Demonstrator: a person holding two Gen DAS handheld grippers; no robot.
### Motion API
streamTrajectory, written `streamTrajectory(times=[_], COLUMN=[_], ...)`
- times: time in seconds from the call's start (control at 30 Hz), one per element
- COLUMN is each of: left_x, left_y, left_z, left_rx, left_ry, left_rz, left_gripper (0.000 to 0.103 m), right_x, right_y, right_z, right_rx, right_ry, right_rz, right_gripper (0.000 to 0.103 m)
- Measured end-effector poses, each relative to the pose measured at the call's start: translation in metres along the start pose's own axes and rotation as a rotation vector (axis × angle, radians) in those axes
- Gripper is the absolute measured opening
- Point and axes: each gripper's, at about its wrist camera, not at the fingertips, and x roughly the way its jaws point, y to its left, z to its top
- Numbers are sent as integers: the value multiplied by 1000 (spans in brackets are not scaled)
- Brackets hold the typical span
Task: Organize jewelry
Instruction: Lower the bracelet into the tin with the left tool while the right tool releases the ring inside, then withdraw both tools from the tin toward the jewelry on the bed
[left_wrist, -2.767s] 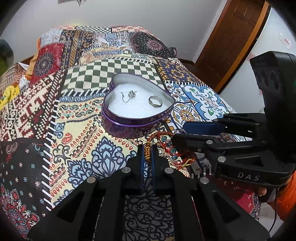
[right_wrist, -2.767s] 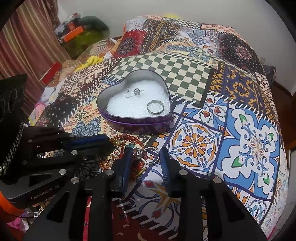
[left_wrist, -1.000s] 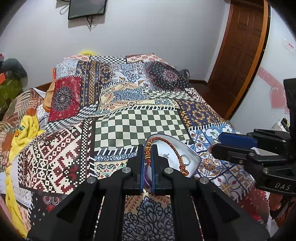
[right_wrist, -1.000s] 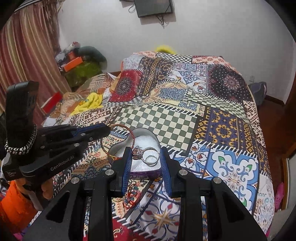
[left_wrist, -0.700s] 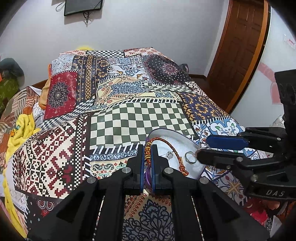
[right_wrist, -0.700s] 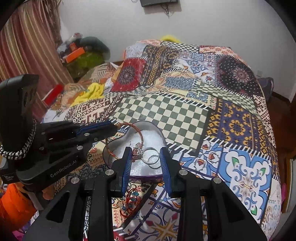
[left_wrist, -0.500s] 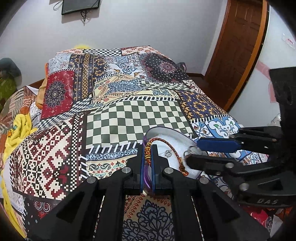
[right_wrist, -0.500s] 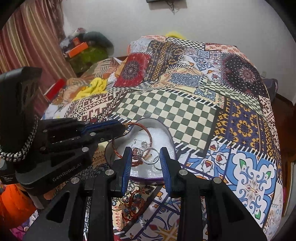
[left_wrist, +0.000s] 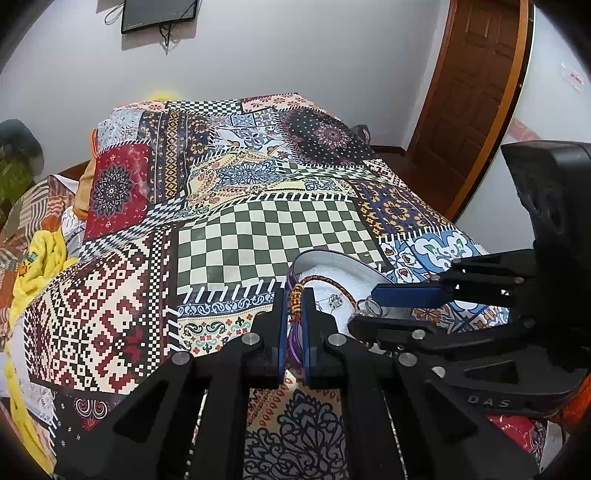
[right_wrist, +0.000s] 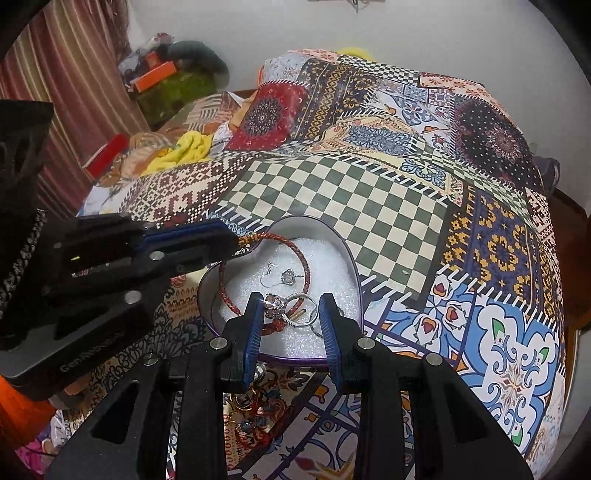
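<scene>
Left wrist view: the left gripper (left_wrist: 295, 301) is closed tight on the beaded end of a red braided bracelet (left_wrist: 334, 286), its fingers nearly touching, so the loop arcs away toward 2 o'clock over the heart-shaped tin (left_wrist: 332, 258). Holding it by the end lets the cord hang into the tin rather than bunch up, I judge. The right gripper (left_wrist: 369, 310) reaches in from 3 o'clock, over the tin's white lining.

Right wrist view: the right gripper (right_wrist: 291, 314) stands fairly wide, with a stone-set ring (right_wrist: 286, 308) between its fingers at the centre of the frame; whether both pads actually grip it I cannot tell (it may already be resting on the lining). The ring sits low over the tin (right_wrist: 347, 258), just above the bracelet (right_wrist: 295, 251) loop, which suggests it is being set down inside. A small silver earring (right_wrist: 282, 275) lies on the lining at 12 o'clock from the ring. More loose pieces (right_wrist: 255, 406) lie on the patchwork bedspread (right_wrist: 369, 206) at 6 o'clock, outside the tin, not yet sorted.
</scene>
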Motion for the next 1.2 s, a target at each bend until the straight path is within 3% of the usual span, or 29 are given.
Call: streamTrajectory(times=[0.33,0.73,0.8,0.87,0.93,1.0,1.2], left_x=[-16,-43,-50,-56,-62,-69,-76], left_y=[0,-10,-14,-18,-20,-23,-28], left_z=[0,-10,-12,-15,-16,-19,-28], left_rx=[-5,8,18,27,32,34,32], left_ry=[-9,1,-1,-6,-16,-23,-5], left_rz=[16,30,31,35,39,37,30], left_gripper=[5,9,12,24,34,35,36], right_x=[-10,-50,-57,-64,-70,-77,-89], right_y=[7,19,20,21,23,24,25], right_z=[2,-6,-8,-11,-14,-17,-28], right_rx=[-15,-35,-32,-30,-27,-20,6], right_ry=[-22,-93,-103,-113,-121,-136,-152], right_rz=[-39,-89,-94,-102,-110,-115,-126], right_gripper=[28,29,29,30,37,44,44])
